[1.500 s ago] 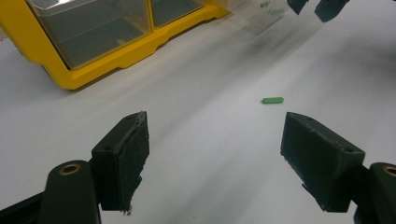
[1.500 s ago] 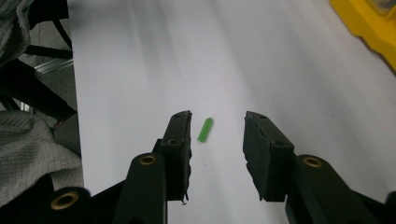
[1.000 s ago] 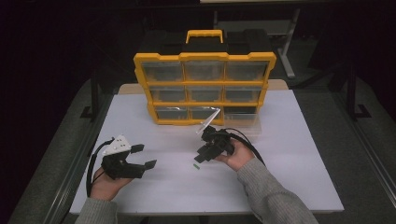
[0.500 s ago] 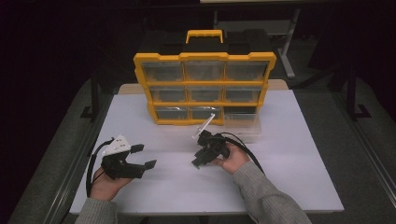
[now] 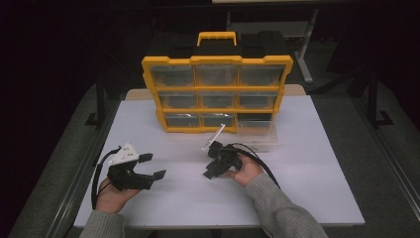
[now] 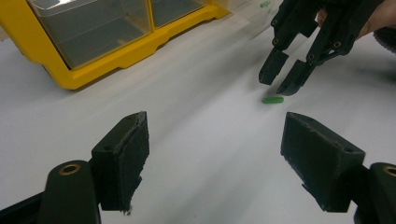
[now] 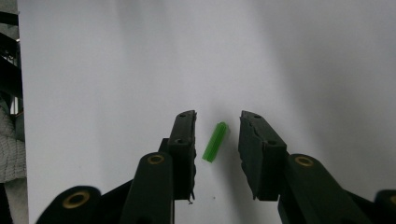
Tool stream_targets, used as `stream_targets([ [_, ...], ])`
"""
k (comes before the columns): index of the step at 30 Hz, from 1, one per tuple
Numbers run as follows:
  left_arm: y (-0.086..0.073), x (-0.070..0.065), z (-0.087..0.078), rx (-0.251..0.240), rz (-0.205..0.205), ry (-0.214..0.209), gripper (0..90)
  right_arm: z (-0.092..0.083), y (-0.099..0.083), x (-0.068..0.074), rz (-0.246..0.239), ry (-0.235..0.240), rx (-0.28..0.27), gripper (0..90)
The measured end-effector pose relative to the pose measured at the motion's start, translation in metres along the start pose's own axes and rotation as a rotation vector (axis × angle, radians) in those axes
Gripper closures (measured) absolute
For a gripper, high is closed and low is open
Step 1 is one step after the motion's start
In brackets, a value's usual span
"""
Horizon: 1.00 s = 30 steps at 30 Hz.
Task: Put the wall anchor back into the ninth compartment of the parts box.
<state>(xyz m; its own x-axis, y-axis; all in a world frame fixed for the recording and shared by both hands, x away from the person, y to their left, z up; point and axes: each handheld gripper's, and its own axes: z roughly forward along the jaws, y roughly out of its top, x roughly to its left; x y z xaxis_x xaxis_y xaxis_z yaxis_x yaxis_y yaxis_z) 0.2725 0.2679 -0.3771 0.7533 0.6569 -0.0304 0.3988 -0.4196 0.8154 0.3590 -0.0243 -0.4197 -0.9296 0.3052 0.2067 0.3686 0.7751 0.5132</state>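
Two grippers working over a white table [image 5: 307,198]. Left gripper [image 5: 152,166] resting low at the near left, held in the left hand [image 5: 111,198], jaws spread wide with nothing between them, grey three-cornered plate [image 5: 124,154] sitting on top. Right gripper [image 5: 210,173] tilting down toward the tabletop near the middle, held in the right hand [image 5: 245,171], jaws standing a narrow way apart, not closing on anything. Lying flat on the table between those jaws: a small green plastic wall plug [image 7: 215,141], apart from both pads as seen in the right gripper view; seen also in the left gripper view, just below the right gripper's tips [image 6: 272,99]. Standing at the far side: a yellow drawer organizer [image 5: 217,91] with clear drawers in three rows and a yellow carry handle [image 5: 216,37]. Sitting on the table just in front of its lower right corner: a clear drawer [image 5: 256,134], pulled out.
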Motion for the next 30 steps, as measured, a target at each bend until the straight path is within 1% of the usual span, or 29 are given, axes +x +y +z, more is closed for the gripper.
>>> stream_targets([
  [2, 0.0, 0.0, 0.0, 0.0, 0.0, 0.0, 23.2, 0.003, 0.0, 0.0, -0.002, 0.007, 0.001, 67.2],
  [6, 0.0, 0.0, 0.0, 0.0, 0.0, 0.0, 23.2, 0.006, 0.001, 0.001, -0.001, -0.001, 0.012, 68.9],
  [7, 0.0, 0.0, 0.0, 0.001, 0.002, -0.001, 23.2, 0.009, 0.001, 0.002, -0.01, -0.006, 0.022, 69.9],
  [10, 0.0, 0.0, 0.0, 0.0, 0.0, -0.001, 23.2, 0.012, 0.001, 0.002, -0.014, -0.014, 0.042, 71.1],
  [20, 0.0, 0.0, 0.0, 0.0, 0.001, -0.001, 23.2, 0.014, 0.001, 0.003, -0.035, -0.034, 0.045, 77.9],
  [22, 0.0, -0.001, 0.001, -0.004, -0.009, -0.003, 23.2, 0.014, 0.001, 0.004, -0.05, -0.054, 0.048, 81.1],
  [25, 0.0, -0.001, 0.001, -0.002, -0.01, -0.003, 23.2, 0.015, 0.002, 0.005, -0.062, -0.066, 0.054, 82.6],
  [27, 0.0, -0.001, 0.001, -0.004, -0.011, -0.003, 23.2, 0.015, 0.002, 0.005, -0.063, -0.064, 0.053, 82.6],
  [30, 0.0, -0.001, 0.001, -0.001, -0.01, -0.003, 23.1, 0.014, 0.001, 0.002, -0.062, -0.048, 0.049, 82.9],
])
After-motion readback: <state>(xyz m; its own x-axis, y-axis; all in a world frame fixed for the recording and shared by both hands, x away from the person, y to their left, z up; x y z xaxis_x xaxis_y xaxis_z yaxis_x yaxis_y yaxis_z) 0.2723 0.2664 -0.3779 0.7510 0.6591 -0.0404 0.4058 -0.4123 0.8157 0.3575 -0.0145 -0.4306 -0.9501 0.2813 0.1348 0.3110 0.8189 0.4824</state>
